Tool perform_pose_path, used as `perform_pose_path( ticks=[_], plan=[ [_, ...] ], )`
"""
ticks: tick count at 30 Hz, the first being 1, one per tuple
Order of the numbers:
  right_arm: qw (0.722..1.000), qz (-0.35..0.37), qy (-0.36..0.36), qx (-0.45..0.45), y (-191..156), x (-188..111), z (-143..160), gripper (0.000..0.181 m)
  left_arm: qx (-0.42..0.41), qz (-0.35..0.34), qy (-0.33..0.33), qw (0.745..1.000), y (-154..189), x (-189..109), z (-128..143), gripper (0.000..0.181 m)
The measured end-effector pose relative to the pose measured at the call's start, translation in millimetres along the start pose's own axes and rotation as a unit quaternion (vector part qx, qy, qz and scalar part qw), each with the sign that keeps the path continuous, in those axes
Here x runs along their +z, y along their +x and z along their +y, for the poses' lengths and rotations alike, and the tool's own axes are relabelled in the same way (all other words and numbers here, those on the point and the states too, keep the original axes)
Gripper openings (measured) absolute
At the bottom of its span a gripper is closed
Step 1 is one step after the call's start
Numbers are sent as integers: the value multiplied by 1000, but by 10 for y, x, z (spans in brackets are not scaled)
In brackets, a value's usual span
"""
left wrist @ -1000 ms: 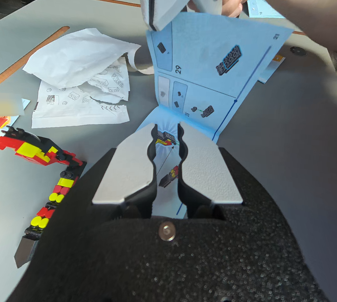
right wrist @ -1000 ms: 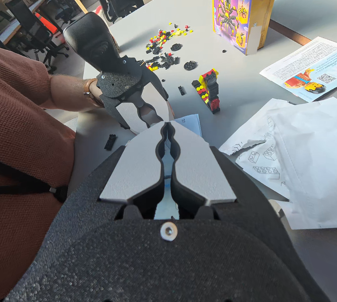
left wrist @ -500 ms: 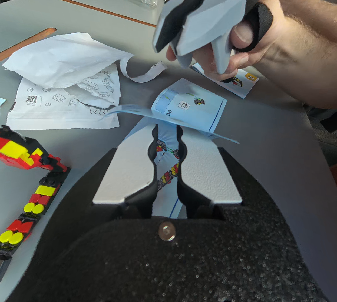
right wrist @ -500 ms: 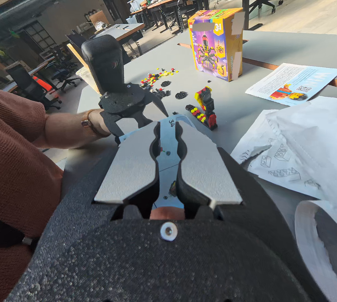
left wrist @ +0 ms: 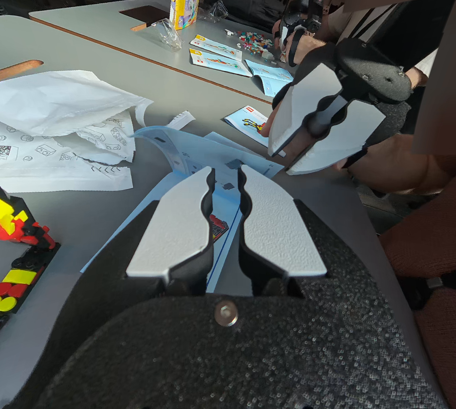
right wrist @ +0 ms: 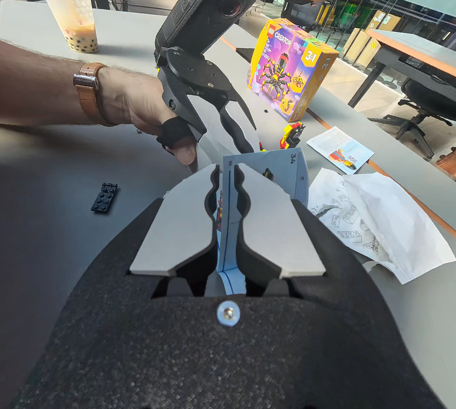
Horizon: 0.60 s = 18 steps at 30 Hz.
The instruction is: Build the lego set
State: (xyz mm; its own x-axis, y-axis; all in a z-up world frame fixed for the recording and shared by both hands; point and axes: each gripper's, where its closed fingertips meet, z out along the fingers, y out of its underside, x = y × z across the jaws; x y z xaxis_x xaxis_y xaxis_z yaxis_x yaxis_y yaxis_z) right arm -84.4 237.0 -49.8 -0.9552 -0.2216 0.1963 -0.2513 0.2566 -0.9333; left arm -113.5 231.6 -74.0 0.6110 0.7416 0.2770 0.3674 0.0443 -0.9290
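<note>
Left wrist view: the left gripper [left wrist: 225, 171] hangs low over the open blue instruction booklet [left wrist: 172, 204], jaws a little apart and empty, one page curling up just beyond its tips. The red, yellow and black partial model [left wrist: 18, 249] lies at the left edge on the grey table [left wrist: 81, 214], torn white paper bags [left wrist: 61, 125] behind it. The right gripper [left wrist: 283, 162] hovers off to the right, jaws parted, holding nothing. A second desk beyond carries another box, booklets and coloured bricks, apparently someone else's work.

Right wrist view: the right gripper [right wrist: 225, 169] has its jaws slightly apart with an upright booklet page [right wrist: 283, 175] passing between them; whether they touch the paper I cannot tell. The left gripper [right wrist: 237, 148] points down just behind the page. A loose black plate [right wrist: 104, 197] lies to the left, well apart, and the partial model [right wrist: 292, 134] stands beyond the booklet near the set's box [right wrist: 288, 66]. A drink cup [right wrist: 71, 9] stands far left.

Judging by this, the build is midway: one sub-assembly exists, pages are being turned to find the next step, and many parts remain. Open table lies left of the booklet; the bags crowd the right, and the table edge runs close on the near side.
</note>
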Motion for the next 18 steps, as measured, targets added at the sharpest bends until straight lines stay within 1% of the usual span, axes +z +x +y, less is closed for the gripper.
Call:
perform_pose_path(
  ticks=[5,9,18],
  plan=[
    [1000,-24,2,20,17,40,11,12,1,6,-1,1000,28,-10,-11,16],
    [999,-38,10,30,14,49,4,1,1,10,0,1000,41,-9,-21,16],
    [997,-61,20,50,10,60,-7,1,0,17,0,1000,38,2,-35,15]
  ],
)
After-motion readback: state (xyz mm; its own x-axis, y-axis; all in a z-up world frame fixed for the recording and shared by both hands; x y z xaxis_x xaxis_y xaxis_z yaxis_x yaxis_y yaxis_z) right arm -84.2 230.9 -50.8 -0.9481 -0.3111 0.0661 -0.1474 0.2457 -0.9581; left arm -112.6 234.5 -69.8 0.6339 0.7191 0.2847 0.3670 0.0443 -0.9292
